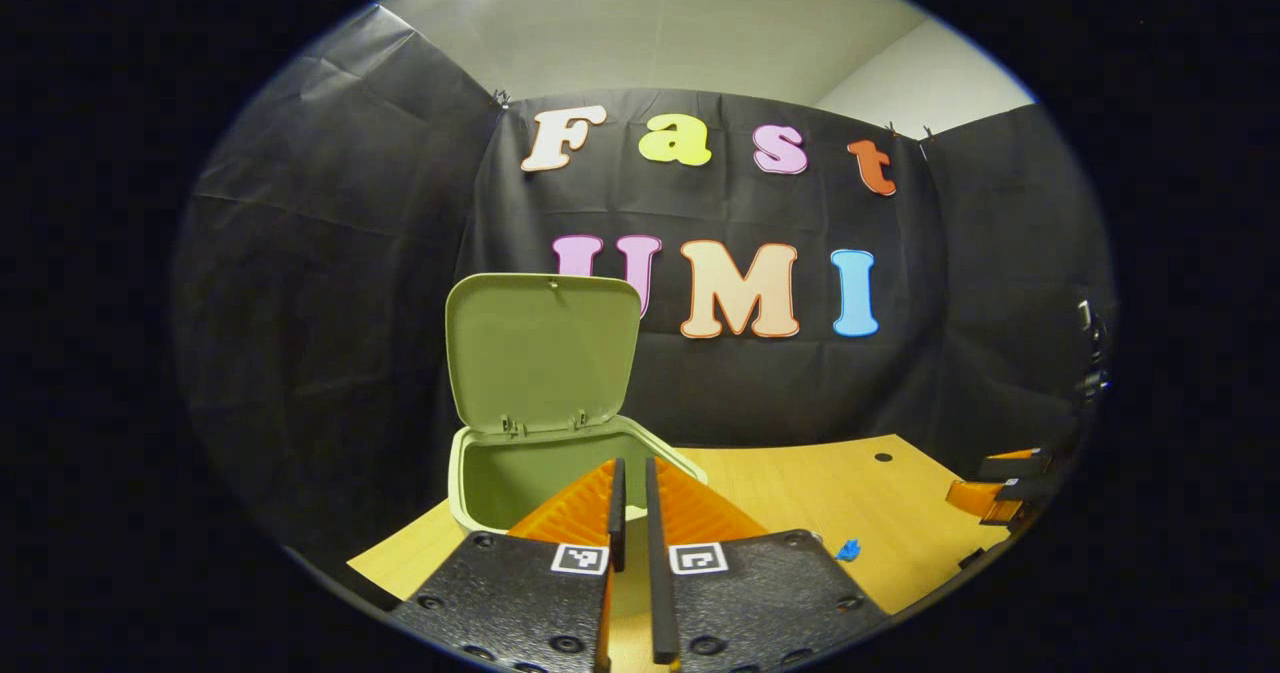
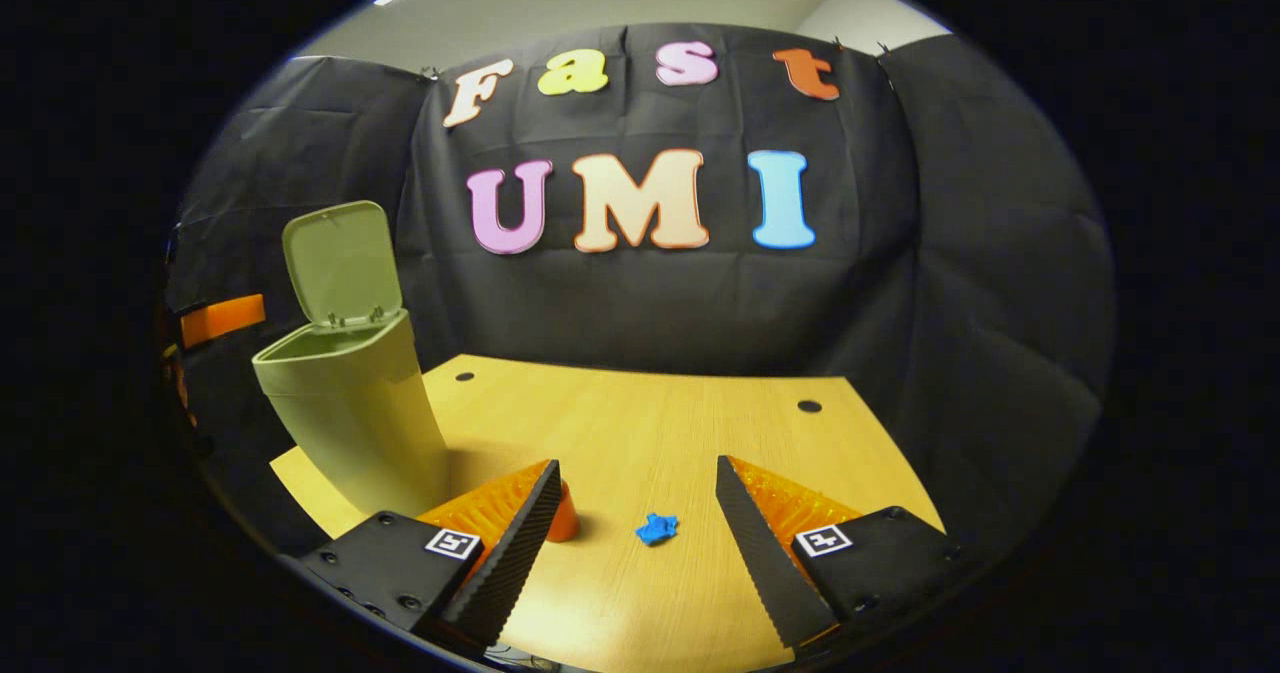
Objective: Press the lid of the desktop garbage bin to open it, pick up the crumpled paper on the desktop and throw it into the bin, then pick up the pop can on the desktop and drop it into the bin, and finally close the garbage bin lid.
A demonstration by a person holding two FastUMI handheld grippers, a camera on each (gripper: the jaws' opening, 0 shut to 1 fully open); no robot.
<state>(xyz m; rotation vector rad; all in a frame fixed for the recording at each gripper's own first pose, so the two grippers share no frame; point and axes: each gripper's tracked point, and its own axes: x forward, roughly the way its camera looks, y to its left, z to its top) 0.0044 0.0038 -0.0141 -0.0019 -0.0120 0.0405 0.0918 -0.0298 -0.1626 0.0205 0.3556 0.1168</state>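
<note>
The garbage bin is seen at the far left corner of the desktop, its lid raised upright. The left gripper is held just before the bin's rim, fingers nearly together, nothing between them. The right gripper is spread wide; the crumpled paper lies between its fingers on open wood. The pop can is partly hidden behind its left finger.

No readable text, only square coded markers on gripper bodies
</note>
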